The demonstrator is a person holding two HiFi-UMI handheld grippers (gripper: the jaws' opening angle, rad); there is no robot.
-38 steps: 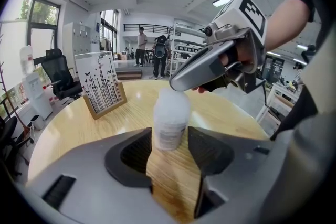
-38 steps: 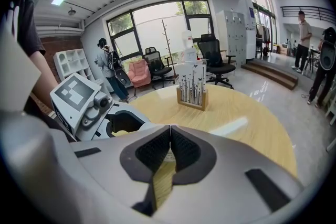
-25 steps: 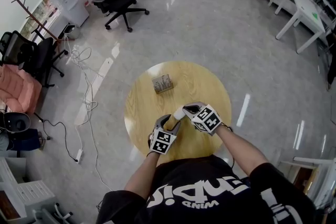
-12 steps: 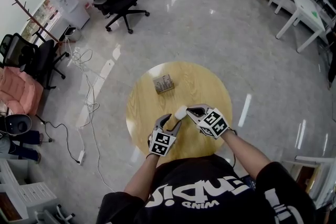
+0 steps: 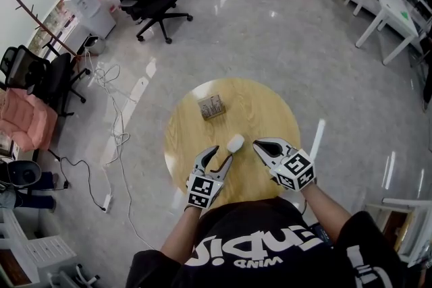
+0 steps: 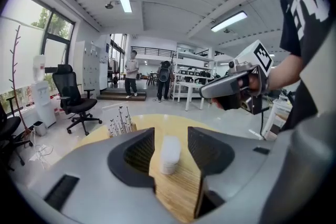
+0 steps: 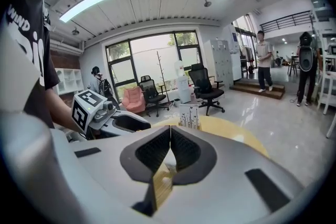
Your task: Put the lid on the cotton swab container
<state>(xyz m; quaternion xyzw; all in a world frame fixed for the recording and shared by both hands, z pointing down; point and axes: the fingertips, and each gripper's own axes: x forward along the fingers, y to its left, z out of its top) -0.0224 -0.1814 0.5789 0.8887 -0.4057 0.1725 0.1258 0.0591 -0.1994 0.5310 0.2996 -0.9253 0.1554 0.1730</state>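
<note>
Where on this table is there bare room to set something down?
The round table is bare on its right, from the white container out to the rim, and on its left, nearer than the patterned box. The near edge is crowded: left gripper and right gripper flank the container.

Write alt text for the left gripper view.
A small white cylindrical container stands on the round wooden table, framed in the gap between the left gripper's open grey fingers and touching neither. The right gripper hovers at upper right; a small printed box sits farther back on the table.
</note>
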